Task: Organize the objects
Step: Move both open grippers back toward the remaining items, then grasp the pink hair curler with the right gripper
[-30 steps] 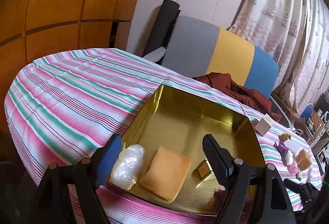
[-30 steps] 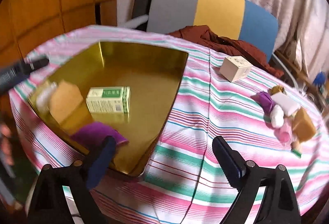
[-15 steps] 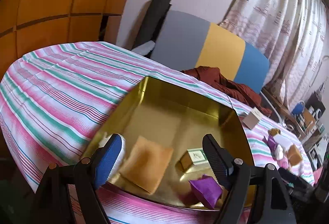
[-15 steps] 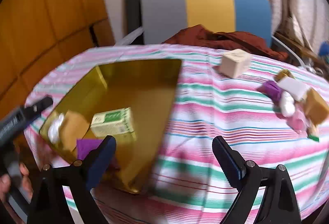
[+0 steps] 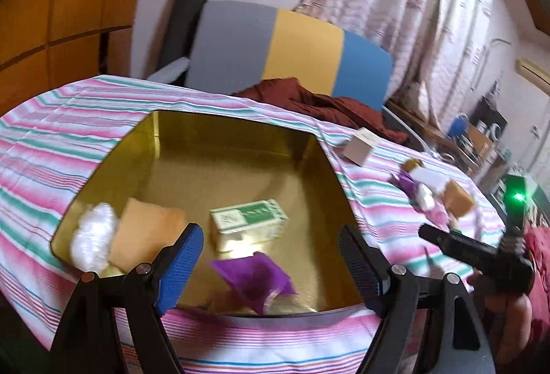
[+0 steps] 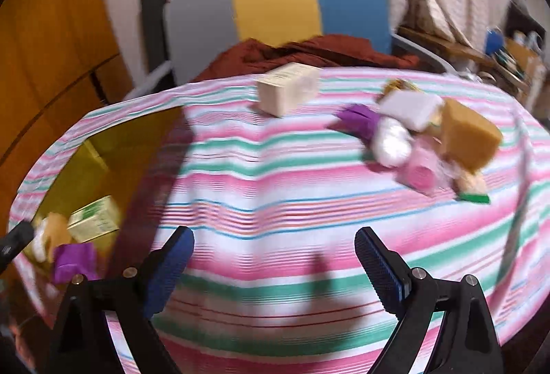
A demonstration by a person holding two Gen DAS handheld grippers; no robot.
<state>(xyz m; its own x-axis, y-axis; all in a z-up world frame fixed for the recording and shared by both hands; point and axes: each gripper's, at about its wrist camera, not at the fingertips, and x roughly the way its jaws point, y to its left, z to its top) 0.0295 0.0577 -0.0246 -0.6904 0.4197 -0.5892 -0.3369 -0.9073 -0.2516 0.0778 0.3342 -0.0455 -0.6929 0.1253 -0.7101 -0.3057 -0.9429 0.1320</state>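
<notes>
While the gold tin (image 5: pixel 240 147) collects sorted items, both empty grippers, left (image 5: pixel 271 262) and right (image 6: pixel 275 265), gape wide, seemingly ready for the loose pile (image 6: pixel 422 136).

Right tongs (image 6: pixel 273 265) swung off the gold tin (image 6: pixel 86 147) and now face the pile of bits (image 6: pixel 422 140) on the bench, tin shoved to the left edge of view. Left tongs (image 5: pixel 270 265) pulled back/up, so the green box (image 5: pixel 249 221) and purple pouch (image 5: pixel 254 277) show in the tin now, plus the right tongs at far right.
</notes>
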